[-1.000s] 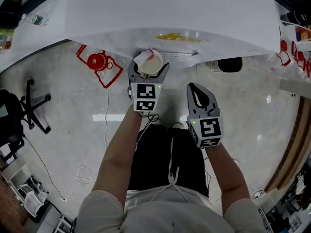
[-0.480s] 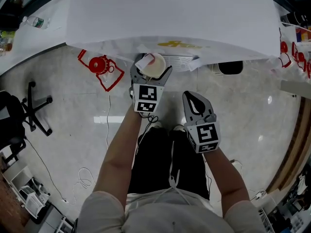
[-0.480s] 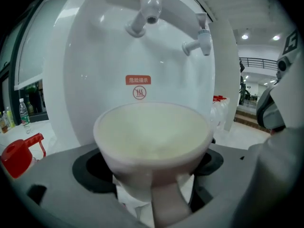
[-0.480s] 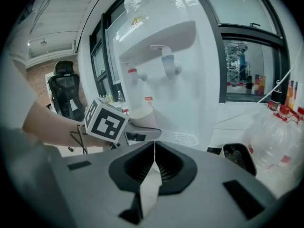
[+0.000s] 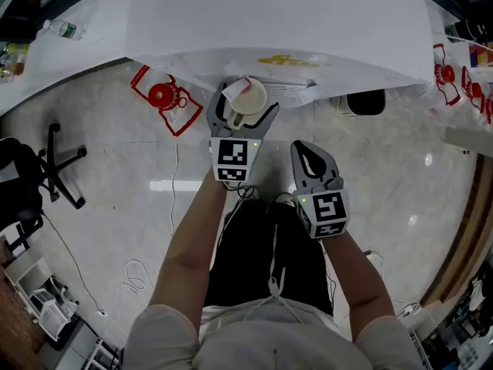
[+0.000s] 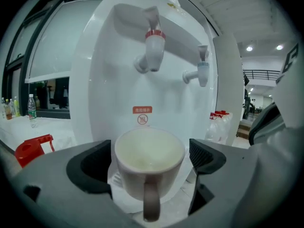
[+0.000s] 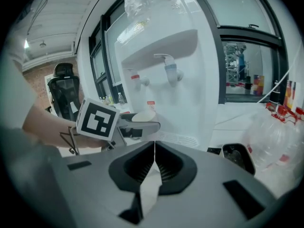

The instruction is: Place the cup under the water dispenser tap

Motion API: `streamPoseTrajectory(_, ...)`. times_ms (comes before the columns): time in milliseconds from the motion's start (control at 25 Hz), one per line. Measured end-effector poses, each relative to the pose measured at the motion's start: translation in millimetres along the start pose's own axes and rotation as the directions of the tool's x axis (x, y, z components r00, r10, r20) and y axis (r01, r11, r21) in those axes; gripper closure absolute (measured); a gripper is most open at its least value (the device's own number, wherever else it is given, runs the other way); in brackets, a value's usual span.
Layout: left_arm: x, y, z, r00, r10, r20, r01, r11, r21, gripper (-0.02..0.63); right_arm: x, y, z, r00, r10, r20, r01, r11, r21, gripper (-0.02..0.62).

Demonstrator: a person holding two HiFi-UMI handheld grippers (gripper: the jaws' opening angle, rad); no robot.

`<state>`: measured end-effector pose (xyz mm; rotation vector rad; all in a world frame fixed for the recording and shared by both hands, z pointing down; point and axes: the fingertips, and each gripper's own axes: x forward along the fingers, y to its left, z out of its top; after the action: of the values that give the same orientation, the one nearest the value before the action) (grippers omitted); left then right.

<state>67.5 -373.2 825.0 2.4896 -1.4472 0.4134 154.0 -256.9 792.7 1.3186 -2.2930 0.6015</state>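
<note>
A white cup (image 5: 248,97) (image 6: 149,160) stands upright at the foot of the white water dispenser (image 5: 277,21), its handle turned toward me. In the left gripper view it is below the red tap (image 6: 154,51), with the blue tap (image 6: 203,72) to the right. My left gripper (image 5: 244,103) (image 6: 149,156) has the cup between its jaws. They have just been opening, and a thin gap shows at each pad. My right gripper (image 5: 306,146) (image 7: 155,148) hangs back to the right, shut and empty. The right gripper view also shows the cup (image 7: 143,116).
A red-capped jug carrier (image 5: 162,99) lies on the floor left of the dispenser, and a black bin (image 5: 366,102) sits to its right. An office chair (image 5: 54,160) stands far left. Cables trail over the floor, and bottled water (image 5: 443,72) is stacked at the right.
My left gripper has risen slightly in front of the dispenser and its jaws stand a little wider round the cup. The right gripper has stayed put.
</note>
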Motion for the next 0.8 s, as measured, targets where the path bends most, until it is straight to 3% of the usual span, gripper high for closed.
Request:
streamPoseTrajectory(360, -55, -12, 39, 0.999, 0.013, -0.04, -0.015, 0.999, -0.053, 0.117, -30, 13, 29, 1.0, -0.016, 0.009, 0.016, 1.0, 0.026, 0.566)
streamPoseTrajectory(600, -103, -24, 66, 0.992, -0.003, -0.125, -0.008, 0.996, -0.093, 0.123, -61, 37, 65, 1.0, -0.012, 0.021, 0.011, 0.999, 0.043, 0.566)
streamPoseTrajectory(680, -119, -26, 75, 0.988, 0.003, -0.151, -0.022, 0.992, -0.123, 0.152, -73, 44, 76, 1.0, -0.019, 0.019, 0.018, 0.998, 0.058, 0.566)
streamPoseTrajectory(800, -143, -25, 90, 0.983, 0.046, -0.177, -0.071, 0.988, -0.136, 0.277, -89, 52, 88, 0.999, -0.036, 0.009, 0.035, 0.995, 0.091, 0.566)
